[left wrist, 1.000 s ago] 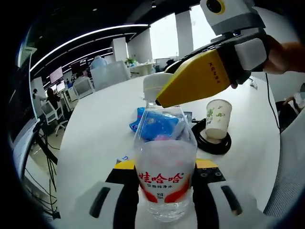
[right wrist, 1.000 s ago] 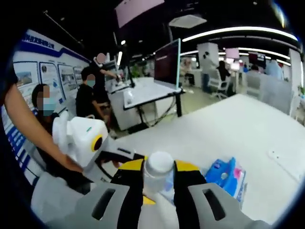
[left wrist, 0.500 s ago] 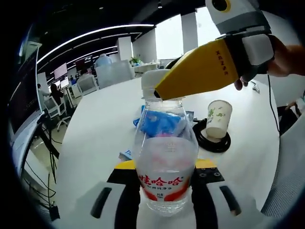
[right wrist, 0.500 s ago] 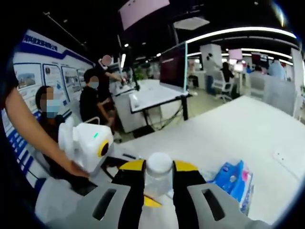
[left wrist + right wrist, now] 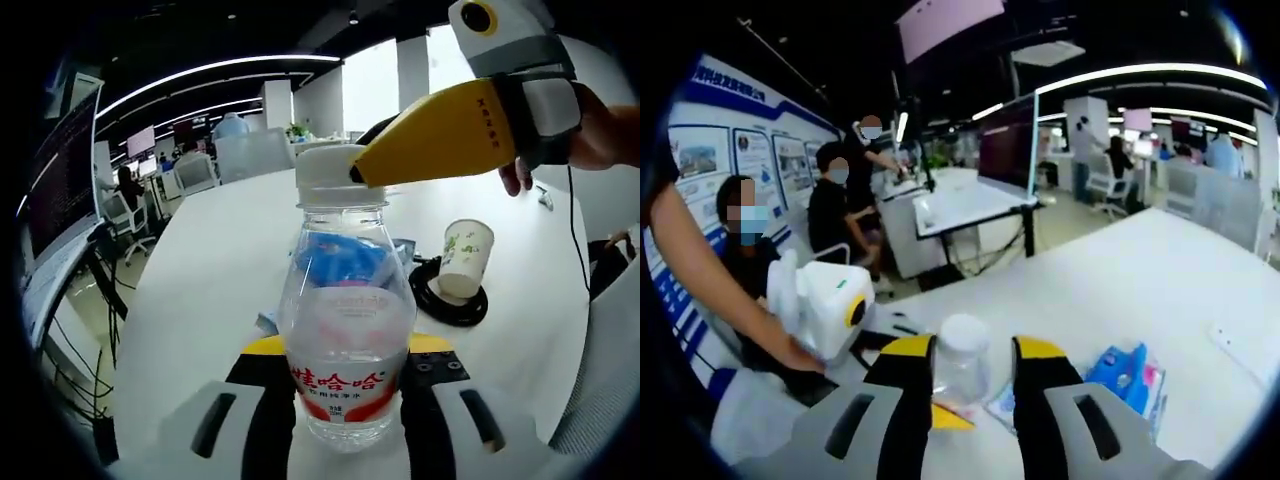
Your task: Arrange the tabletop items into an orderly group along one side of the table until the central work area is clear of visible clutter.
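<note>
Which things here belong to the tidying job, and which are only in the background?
For the job:
- water bottle, in the left gripper
- its cap, right gripper around it
- paper cup
- blue packet
- black ring

Just background:
- monitor
- office chairs

Yellow-tipped black jaws on white housings with dark slots, left gripper (image 5: 345,420) and right gripper (image 5: 972,385) alike. Small dark lettering along the yellow.

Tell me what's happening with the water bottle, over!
Left gripper clamped on the water bottle. Right gripper open around its white cap. Tissue pack, paper cup on the white table. Over.
</note>
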Available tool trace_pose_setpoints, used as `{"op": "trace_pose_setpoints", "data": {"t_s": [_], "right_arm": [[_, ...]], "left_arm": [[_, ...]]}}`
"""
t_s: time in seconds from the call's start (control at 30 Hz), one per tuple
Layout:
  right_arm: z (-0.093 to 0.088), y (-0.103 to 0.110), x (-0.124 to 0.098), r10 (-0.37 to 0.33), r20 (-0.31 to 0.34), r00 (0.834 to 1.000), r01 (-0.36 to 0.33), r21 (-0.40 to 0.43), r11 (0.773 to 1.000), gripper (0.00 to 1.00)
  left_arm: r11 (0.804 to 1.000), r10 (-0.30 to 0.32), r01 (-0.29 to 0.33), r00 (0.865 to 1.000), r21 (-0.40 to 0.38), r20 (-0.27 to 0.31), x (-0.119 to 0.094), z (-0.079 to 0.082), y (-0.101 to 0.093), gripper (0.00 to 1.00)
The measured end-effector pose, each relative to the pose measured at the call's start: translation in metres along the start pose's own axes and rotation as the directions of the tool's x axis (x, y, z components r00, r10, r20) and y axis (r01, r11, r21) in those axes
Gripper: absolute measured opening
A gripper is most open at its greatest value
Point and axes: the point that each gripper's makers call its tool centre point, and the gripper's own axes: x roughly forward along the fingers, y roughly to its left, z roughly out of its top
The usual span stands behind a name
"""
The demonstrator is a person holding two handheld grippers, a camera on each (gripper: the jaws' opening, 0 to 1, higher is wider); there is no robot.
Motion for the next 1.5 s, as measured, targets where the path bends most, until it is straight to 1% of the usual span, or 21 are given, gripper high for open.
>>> {"op": "trace_pose_setpoints", "data": {"t_s": [0.17, 0.27, 0.37, 0.53, 0.6, 0.73, 0.9, 1.07, 1.13, 1.2, 1.5], "right_arm": [[-0.001, -0.007, -0.010, -0.020, 0.006, 1.000, 0.020, 0.003, 1.000, 0.30], [-0.005, -0.010, -0.016, -0.034, 0.007, 0.999, 0.034, 0.009, 0.999, 0.31], [-0.010, -0.013, -0.021, -0.044, 0.009, 0.999, 0.044, 0.020, 0.999, 0.34], [-0.011, -0.015, -0.029, -0.068, 0.031, 0.997, 0.067, 0.011, 0.998, 0.44], [-0.010, -0.016, -0.032, -0.068, 0.043, 0.997, 0.067, 0.014, 0.998, 0.49], [-0.011, -0.014, -0.036, -0.058, 0.045, 0.997, 0.057, 0.035, 0.998, 0.58], [-0.011, -0.013, -0.042, -0.063, 0.053, 0.997, 0.062, 0.028, 0.998, 0.65], [-0.014, -0.013, -0.050, -0.073, 0.055, 0.996, 0.072, 0.017, 0.997, 0.69], [-0.014, -0.016, -0.054, -0.094, 0.064, 0.994, 0.094, -0.001, 0.996, 0.74], [-0.014, -0.017, -0.057, -0.101, 0.068, 0.993, 0.101, 0.001, 0.995, 0.77], [-0.021, -0.018, -0.070, -0.112, 0.062, 0.992, 0.111, 0.013, 0.994, 0.79]], "left_arm": [[0.999, 0.017, -0.017, 1.000, -0.027, 0.006, -0.002, -0.001, 0.005, 0.39], [0.999, 0.023, -0.023, 1.000, -0.038, 0.009, -0.003, -0.001, 0.007, 0.38], [0.999, 0.031, -0.030, 0.999, -0.045, 0.018, -0.005, 0.002, 0.009, 0.39], [0.997, 0.048, -0.046, 0.998, -0.061, 0.037, -0.007, 0.009, 0.016, 0.39], [0.996, 0.055, -0.052, 0.997, -0.066, 0.044, -0.008, 0.013, 0.019, 0.39], [0.994, 0.074, -0.069, 0.996, -0.082, 0.058, -0.009, 0.019, 0.027, 0.39], [0.991, 0.098, -0.090, 0.993, -0.100, 0.071, -0.011, 0.026, 0.037, 0.39], [0.990, 0.112, -0.103, 0.990, -0.101, 0.083, -0.012, 0.033, 0.045, 0.39], [0.989, 0.116, -0.107, 0.989, -0.099, 0.087, -0.012, 0.036, 0.048, 0.39], [0.989, 0.120, -0.111, 0.989, -0.099, 0.091, -0.012, 0.038, 0.051, 0.39], [0.983, 0.149, -0.136, 0.983, -0.125, 0.107, -0.008, 0.050, 0.063, 0.39]]}}
